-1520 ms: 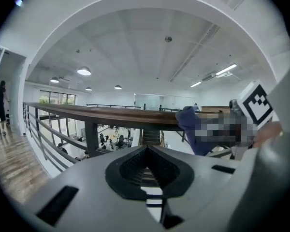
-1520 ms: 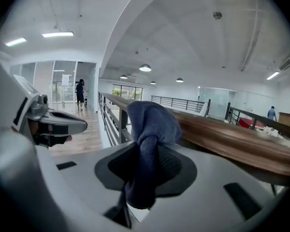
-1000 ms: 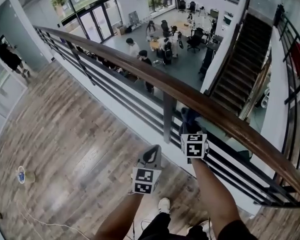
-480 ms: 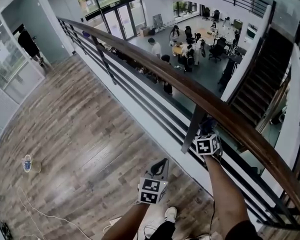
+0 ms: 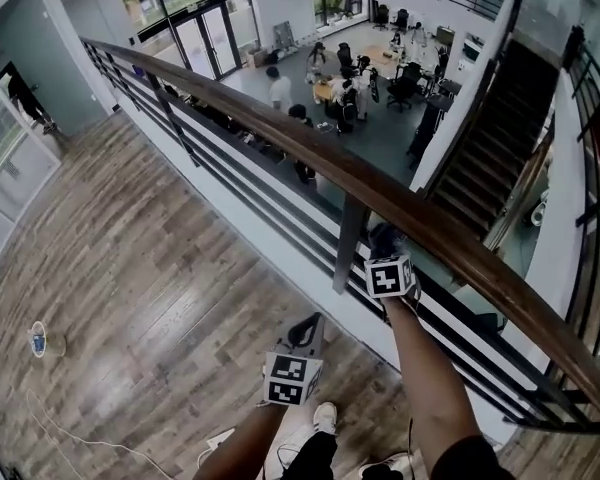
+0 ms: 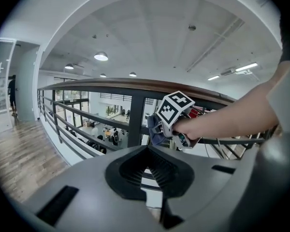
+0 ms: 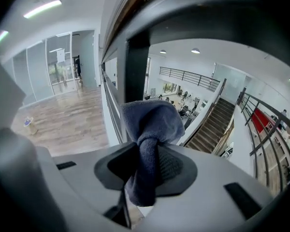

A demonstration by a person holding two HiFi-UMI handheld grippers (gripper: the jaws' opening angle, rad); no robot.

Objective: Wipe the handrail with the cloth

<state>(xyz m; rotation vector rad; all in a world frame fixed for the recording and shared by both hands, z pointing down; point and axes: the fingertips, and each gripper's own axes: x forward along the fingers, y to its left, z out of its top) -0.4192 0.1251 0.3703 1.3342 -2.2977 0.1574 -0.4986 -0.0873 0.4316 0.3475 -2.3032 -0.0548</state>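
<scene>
Dark blue cloth (image 7: 152,124) is pinched between the shut jaws of the right gripper (image 7: 147,168), just under the brown wooden handrail (image 5: 310,153) and beside a grey post (image 5: 348,238). At seven o'clock, the left gripper (image 5: 302,326) is closed and empty.

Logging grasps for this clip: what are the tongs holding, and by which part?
Right tongs are shut on the dark blue cloth, pinched at a bunched fold with a wad bulging ahead. Left tongs are shut, empty.
</scene>
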